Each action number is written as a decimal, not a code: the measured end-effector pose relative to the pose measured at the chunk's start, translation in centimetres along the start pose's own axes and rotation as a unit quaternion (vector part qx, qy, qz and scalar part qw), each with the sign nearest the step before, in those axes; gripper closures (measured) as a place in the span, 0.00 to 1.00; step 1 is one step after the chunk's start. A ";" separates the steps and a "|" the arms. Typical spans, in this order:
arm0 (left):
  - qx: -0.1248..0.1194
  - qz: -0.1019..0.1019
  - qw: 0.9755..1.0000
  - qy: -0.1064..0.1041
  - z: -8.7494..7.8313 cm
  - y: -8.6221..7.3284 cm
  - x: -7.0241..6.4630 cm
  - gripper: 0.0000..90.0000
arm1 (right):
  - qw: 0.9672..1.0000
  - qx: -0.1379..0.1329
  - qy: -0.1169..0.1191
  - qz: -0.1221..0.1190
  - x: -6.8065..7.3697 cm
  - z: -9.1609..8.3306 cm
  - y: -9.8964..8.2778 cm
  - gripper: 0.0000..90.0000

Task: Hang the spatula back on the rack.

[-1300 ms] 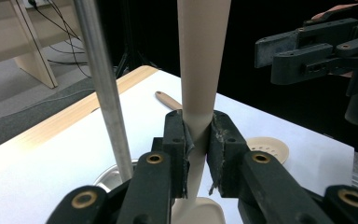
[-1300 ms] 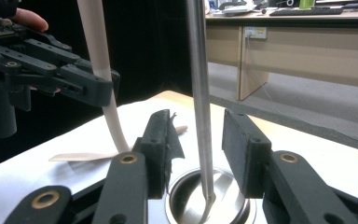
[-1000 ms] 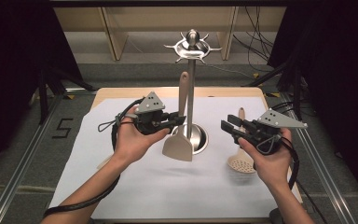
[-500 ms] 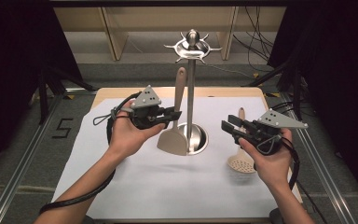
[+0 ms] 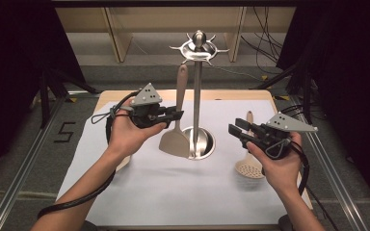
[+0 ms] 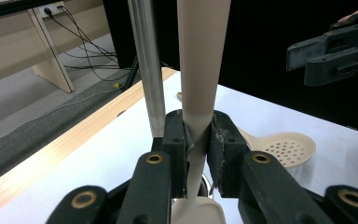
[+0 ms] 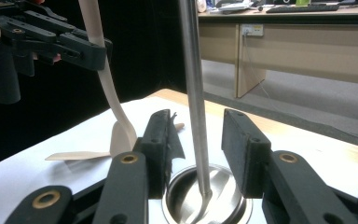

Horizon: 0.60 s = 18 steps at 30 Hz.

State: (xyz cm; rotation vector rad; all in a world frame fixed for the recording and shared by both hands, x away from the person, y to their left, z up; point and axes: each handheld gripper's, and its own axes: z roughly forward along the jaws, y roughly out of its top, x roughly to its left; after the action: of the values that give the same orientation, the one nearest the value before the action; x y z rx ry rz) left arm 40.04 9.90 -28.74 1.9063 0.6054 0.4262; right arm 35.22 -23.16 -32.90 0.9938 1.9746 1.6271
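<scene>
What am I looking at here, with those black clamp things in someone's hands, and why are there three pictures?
No robot here: a person holds a hand-operated gripper in each hand, and each one carries its own small camera. The high view looks down from above the person's side of the table. There the left gripper is clamped on the handle of a beige spatula, holding it upright beside a steel utensil stand with hooks on top. The right gripper is open and holds nothing. A beige slotted spoon lies on the white sheet that covers the table.

The left gripper view looks along that gripper's own two black jaws: you see them pinching the spatula handle, with the stand's pole just behind. The right gripper view looks between its open jaws at the stand's round base.
</scene>
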 end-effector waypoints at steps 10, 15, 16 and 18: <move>0.003 0.001 1.000 0.004 -0.4 0.2 0.3 0.86 | 1.000 0.000 0.005 -0.002 0.0 0.0 0.1 0.70; 0.001 0.001 1.000 0.006 -0.5 0.4 0.5 0.86 | 1.000 0.001 0.002 0.002 0.0 0.0 0.1 0.70; 0.003 0.002 1.000 0.007 -0.5 0.5 0.6 0.86 | 1.000 0.001 0.001 0.002 0.0 0.0 0.1 0.70; 0.005 0.002 1.000 0.007 -0.5 0.5 0.7 0.86 | 1.000 0.001 0.006 -0.004 -0.1 0.1 0.2 0.70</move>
State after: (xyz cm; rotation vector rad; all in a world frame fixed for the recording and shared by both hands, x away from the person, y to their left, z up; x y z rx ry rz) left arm 40.39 10.50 -28.07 1.9162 0.6142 0.4391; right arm 35.37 -23.19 -32.77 0.9777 1.9864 1.6294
